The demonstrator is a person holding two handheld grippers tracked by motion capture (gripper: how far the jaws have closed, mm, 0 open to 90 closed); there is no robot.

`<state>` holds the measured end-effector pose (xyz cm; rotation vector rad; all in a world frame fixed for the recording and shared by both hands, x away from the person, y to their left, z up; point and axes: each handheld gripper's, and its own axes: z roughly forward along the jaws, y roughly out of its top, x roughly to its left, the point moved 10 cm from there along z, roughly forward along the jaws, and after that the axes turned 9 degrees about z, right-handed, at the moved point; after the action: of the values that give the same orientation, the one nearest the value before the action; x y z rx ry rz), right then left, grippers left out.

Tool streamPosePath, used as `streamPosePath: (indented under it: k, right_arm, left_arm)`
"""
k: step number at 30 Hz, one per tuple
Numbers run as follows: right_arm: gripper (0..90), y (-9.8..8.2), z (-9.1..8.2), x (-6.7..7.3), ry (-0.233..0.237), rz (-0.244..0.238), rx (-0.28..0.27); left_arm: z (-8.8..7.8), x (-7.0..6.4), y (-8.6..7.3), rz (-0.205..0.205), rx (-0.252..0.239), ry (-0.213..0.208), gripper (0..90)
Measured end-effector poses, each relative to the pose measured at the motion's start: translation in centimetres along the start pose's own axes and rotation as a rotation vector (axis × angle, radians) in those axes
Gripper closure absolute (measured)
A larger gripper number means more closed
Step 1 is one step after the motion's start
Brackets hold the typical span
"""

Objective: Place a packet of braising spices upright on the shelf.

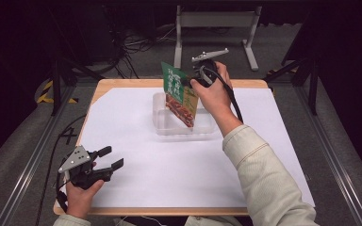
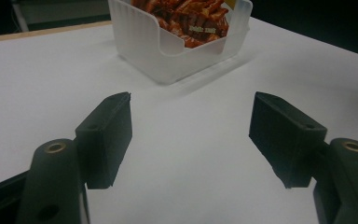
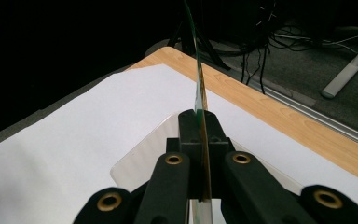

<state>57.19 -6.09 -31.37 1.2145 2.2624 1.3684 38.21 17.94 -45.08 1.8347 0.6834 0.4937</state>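
Unreadable white print on green packet (image 1: 179, 93)

the bench (image 1: 252, 84) shows pale wood with a smooth finish at its edges, and a matt white paper sheet (image 1: 169, 165) covers most of its top. on the sheet stands a bin (image 1: 162, 123) of frosted, half-clear plastic with a smooth wall, and the packet (image 1: 180, 94) is a thin glossy printed film, green above and red-brown below. both claws look like matt black plastic with brass-coloured rivets at the joints, left claw (image 2: 190, 133) and right claw (image 3: 200, 123) alike, and the person's sleeve (image 1: 264, 174) is a pale woven cloth.
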Motion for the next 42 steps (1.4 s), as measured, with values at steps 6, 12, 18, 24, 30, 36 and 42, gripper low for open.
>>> streamPosePath:
  k: [6,12,18,24,30,36,42]
  right_arm:
    - [90.0,-0.2,0.2,-0.2,0.003,0.016,0.003]
    - [90.0,-0.5,0.4,-0.4,0.003,0.029,0.008]
    - [90.0,-0.9,0.8,-0.6,-0.005,0.029,0.024]
    - [90.0,-0.9,0.9,-0.8,-0.005,0.036,0.018]
    - [89.5,-0.9,0.9,-0.9,-0.005,0.041,0.015]
    - [77.7,-0.7,1.0,-0.9,0.009,0.057,-0.010]
    - [58.9,-0.3,0.8,-1.1,0.003,0.052,-0.053]
  left_arm:
    - [0.0,0.0,0.1,0.002,-0.003,0.000,30.6]
    - [0.0,0.0,0.1,0.002,-0.003,0.000,30.6]
    - [0.0,0.0,0.1,0.003,-0.003,0.000,30.5]
    - [0.0,0.0,0.1,0.004,-0.003,0.000,30.6]
    - [0.0,0.0,0.1,0.003,-0.003,-0.001,30.5]
    - [0.1,0.0,0.1,0.004,-0.001,-0.002,30.5]
    - [0.1,-0.1,0.1,0.005,0.000,-0.004,30.4]
